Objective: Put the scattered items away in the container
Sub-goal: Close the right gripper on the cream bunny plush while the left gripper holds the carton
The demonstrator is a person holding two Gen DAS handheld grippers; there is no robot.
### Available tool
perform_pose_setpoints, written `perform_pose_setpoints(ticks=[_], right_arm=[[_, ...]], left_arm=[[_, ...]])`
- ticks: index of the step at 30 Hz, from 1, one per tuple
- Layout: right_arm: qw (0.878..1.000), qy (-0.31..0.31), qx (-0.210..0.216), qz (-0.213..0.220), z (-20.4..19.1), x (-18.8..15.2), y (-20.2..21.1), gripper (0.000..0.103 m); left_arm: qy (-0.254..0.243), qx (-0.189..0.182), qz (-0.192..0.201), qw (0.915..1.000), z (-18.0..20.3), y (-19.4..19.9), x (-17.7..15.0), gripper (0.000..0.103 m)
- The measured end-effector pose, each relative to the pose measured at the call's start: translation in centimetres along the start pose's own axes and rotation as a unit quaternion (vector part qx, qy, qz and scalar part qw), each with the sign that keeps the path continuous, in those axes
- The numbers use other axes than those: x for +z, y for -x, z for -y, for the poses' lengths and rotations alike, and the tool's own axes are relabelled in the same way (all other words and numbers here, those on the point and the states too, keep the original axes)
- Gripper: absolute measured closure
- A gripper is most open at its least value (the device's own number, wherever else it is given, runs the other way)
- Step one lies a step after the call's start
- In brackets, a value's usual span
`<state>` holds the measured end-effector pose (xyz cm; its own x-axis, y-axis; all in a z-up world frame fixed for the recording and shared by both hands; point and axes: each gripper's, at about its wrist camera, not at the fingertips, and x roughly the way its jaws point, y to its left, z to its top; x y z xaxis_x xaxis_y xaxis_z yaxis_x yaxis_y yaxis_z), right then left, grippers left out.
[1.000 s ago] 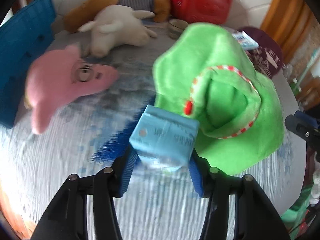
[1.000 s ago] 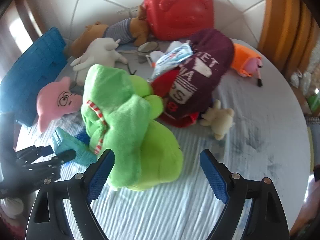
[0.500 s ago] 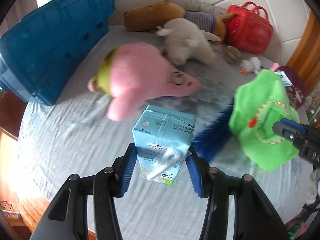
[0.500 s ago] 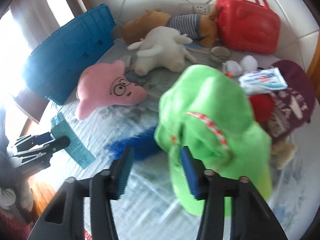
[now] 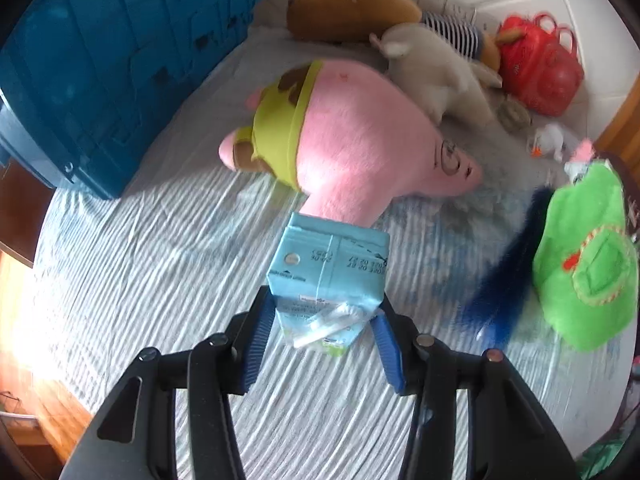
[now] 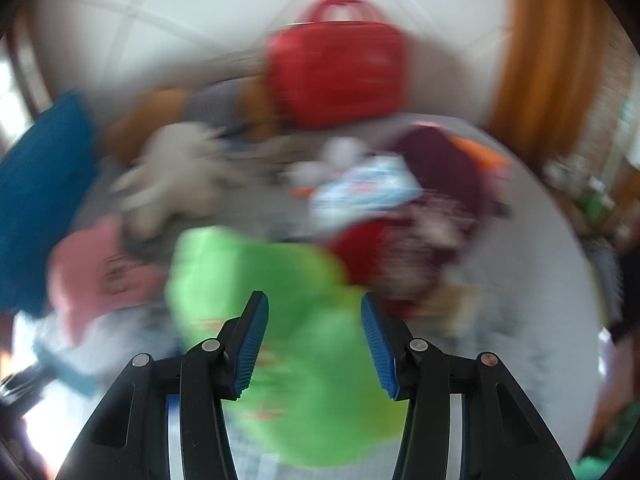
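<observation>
1. Crowded far side in the left wrist view: a brown plush (image 5: 348, 10) against the wall, a grey-white plush (image 5: 436, 72) just in front of it, a red case (image 5: 538, 68) at far right, a small white duck toy (image 5: 550, 140) nearer than the case.
2. Big pink plush (image 5: 360, 144) lying across the middle of the striped sheet (image 5: 140, 272), its near edge directly beyond the milk carton (image 5: 328, 276) and between the carton and the far toys.
3. Blue crate (image 5: 108, 60) at far left, resting at the left edge of the sheet, well apart from the carton, its side wall facing the camera.
4. Open sheet to the left and near left of the carton, between it and the crate; wooden edge showing at the near left border.
5. Blue furry item (image 5: 508, 276) and green plush (image 5: 588, 256) to the right, touching each other, near the right edge.
6. Left gripper (image 5: 324, 344) clamped on the milk carton, both blue pads pressed to its sides, a wrapped straw on its near face.
7. Right wrist view heavily blurred: right gripper (image 6: 316, 344) with the green plush (image 6: 280, 320) filling the narrow gap between its fingers; contact of the pads not clear enough to tell.
8. Beyond it, smeared shapes only: red case (image 6: 336, 64), maroon fabric (image 6: 440, 168), blue crate (image 6: 36, 200) at left.
</observation>
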<state>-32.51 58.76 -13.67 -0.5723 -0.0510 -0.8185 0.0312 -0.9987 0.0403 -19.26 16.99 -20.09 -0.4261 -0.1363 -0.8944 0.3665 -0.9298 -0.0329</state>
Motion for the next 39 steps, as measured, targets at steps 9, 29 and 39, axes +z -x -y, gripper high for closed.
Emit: perform_pose_setpoints(ticks=[9, 29, 39], right_arm=[[0.997, 0.0, -0.011, -0.077, 11.5, -0.5, -8.4, 0.055], [0.989, 0.07, 0.09, -0.095, 11.5, -1.1, -15.5, 0.059], [0.994, 0.035, 0.048, -0.094, 13.2, -4.3, -7.1, 0.063]], left_arm=[[0.08, 0.045, 0.023, 0.9955, 1.1, 0.3, -1.3, 0.056], [0.132, 0.085, 0.021, 0.9873, 2.0, 0.3, -1.3, 0.055], [0.091, 0.063, 0.004, 0.9938, 1.4, 0.1, -0.5, 0.055]])
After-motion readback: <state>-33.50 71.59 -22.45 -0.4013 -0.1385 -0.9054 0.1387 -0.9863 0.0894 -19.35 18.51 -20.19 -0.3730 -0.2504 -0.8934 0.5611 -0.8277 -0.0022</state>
